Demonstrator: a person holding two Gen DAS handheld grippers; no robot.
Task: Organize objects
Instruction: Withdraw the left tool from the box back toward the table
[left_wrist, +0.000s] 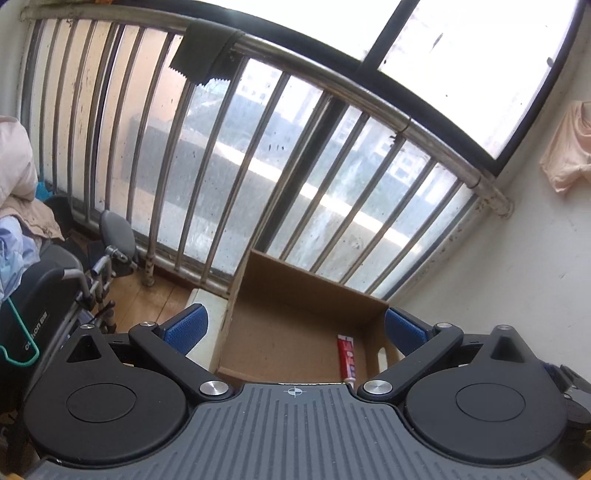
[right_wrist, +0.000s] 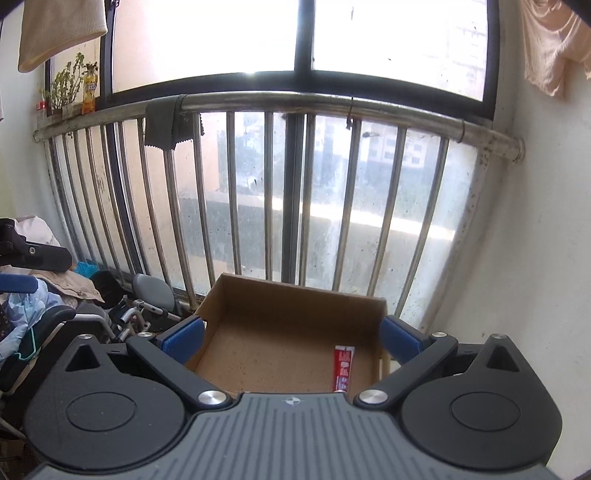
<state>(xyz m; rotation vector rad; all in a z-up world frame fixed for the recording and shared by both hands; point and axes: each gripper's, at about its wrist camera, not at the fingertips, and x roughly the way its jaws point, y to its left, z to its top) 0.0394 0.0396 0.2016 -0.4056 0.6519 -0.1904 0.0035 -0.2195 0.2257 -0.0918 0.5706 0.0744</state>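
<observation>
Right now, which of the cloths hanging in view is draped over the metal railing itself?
The dark grey cloth, folded over the railing's top bar. The peach garment hangs by the right wall and the beige knit hangs from above at top left.

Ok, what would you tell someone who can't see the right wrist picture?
An open gripper hangs over a cardboard box with a red toothpaste tube lying inside near its right wall. Behind stands a metal railing and a bright window.
</observation>
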